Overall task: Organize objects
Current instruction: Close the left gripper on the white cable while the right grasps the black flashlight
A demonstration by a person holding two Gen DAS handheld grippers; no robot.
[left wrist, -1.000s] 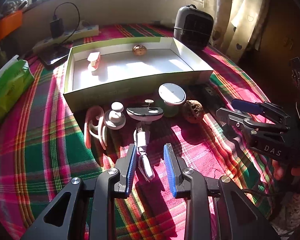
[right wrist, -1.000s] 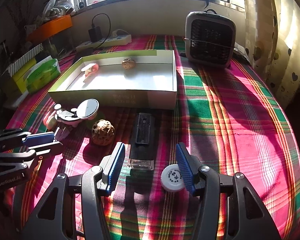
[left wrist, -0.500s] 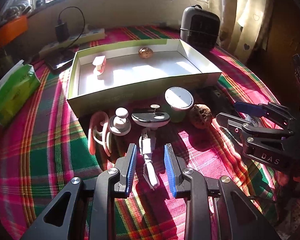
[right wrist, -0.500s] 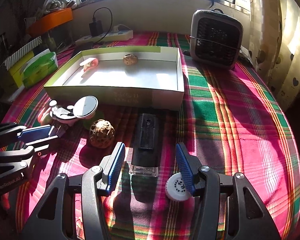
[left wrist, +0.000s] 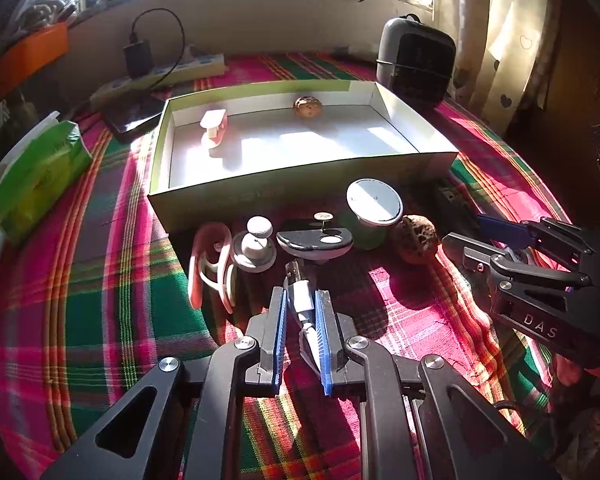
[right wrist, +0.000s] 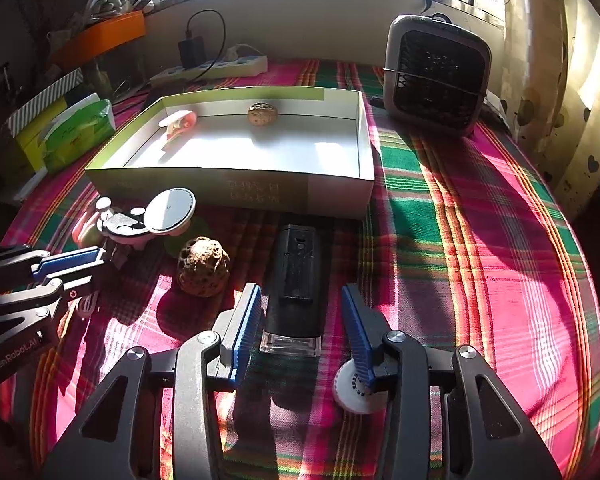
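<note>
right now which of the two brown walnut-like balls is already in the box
The smaller brown ball by the box back wall; the bigger one lies outside on the cloth.

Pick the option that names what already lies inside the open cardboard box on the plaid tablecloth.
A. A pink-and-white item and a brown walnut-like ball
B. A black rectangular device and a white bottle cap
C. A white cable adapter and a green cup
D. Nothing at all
A: inside the box lie only a pink-and-white item near its far left corner and a brown ball against the far wall.
</note>
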